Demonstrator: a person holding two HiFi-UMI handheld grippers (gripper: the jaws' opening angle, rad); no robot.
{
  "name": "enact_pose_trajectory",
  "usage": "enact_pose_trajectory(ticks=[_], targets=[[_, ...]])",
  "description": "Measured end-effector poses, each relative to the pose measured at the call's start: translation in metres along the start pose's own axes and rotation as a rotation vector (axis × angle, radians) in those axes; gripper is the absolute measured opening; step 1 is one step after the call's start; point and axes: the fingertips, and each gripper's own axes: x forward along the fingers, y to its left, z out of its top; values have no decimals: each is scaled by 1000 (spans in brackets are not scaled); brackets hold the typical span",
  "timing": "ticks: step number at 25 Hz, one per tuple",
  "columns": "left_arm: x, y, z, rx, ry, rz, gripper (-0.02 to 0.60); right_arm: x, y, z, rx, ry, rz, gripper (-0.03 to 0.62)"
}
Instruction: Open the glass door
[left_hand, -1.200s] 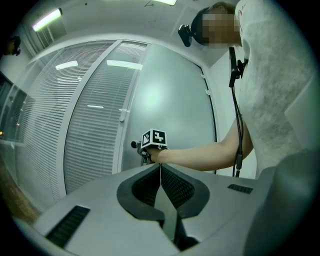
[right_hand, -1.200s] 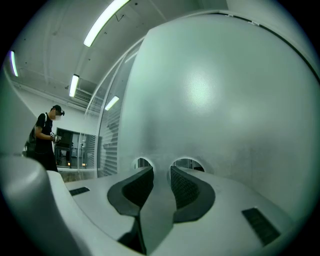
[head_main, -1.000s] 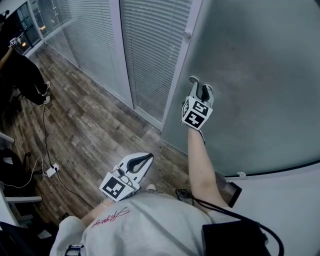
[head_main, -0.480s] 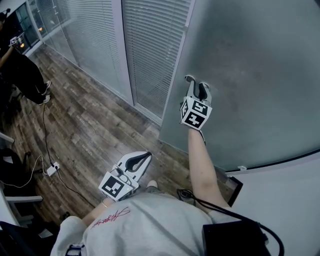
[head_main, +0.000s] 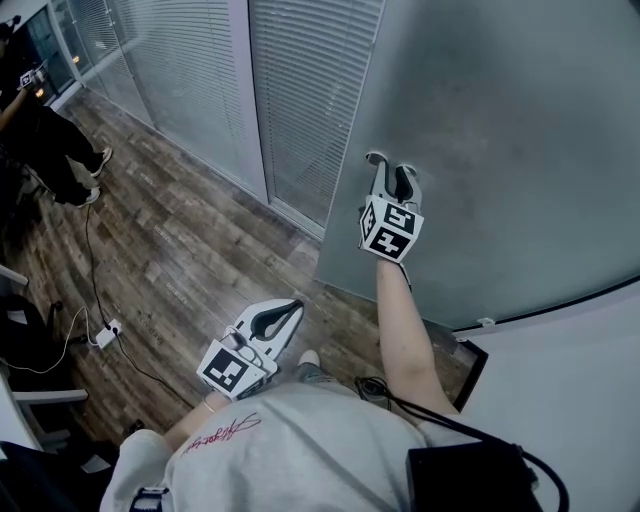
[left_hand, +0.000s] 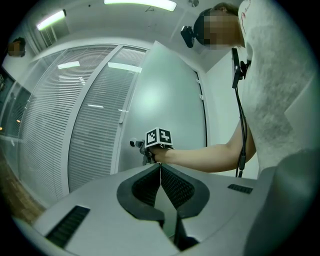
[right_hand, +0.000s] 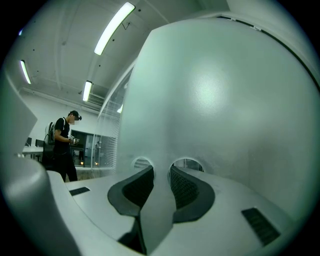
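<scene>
The frosted glass door (head_main: 500, 150) stands swung partly open, its free edge running down the middle of the head view. My right gripper (head_main: 392, 163) is held level at arm's length with its fingertips against the door's face. In the right gripper view the door (right_hand: 225, 100) fills the picture right in front of the right gripper (right_hand: 161, 169), whose jaws stand apart with nothing between them. My left gripper (head_main: 297, 305) hangs low by my body over the wood floor, jaws closed and empty. From the left gripper (left_hand: 160, 166) I see the door (left_hand: 170, 100) and the right gripper (left_hand: 145, 152) against it.
Glass partitions with blinds (head_main: 310, 90) run along the left of the door. A white wall (head_main: 580, 400) borders the door's hinge side at the right. A bystander (head_main: 40, 140) stands far left. A power strip with cable (head_main: 103, 337) lies on the floor.
The door's free edge has swung a little further away, with my right gripper staying on its face. My left gripper has drifted forward with my body. The bystander has shifted a foot.
</scene>
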Motion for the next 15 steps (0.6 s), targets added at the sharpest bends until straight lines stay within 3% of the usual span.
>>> enact_pose_trajectory(ticks=[15], targets=[[-46, -22, 5, 32, -5, -55, 18, -63, 26, 0, -21, -9, 3, 112]])
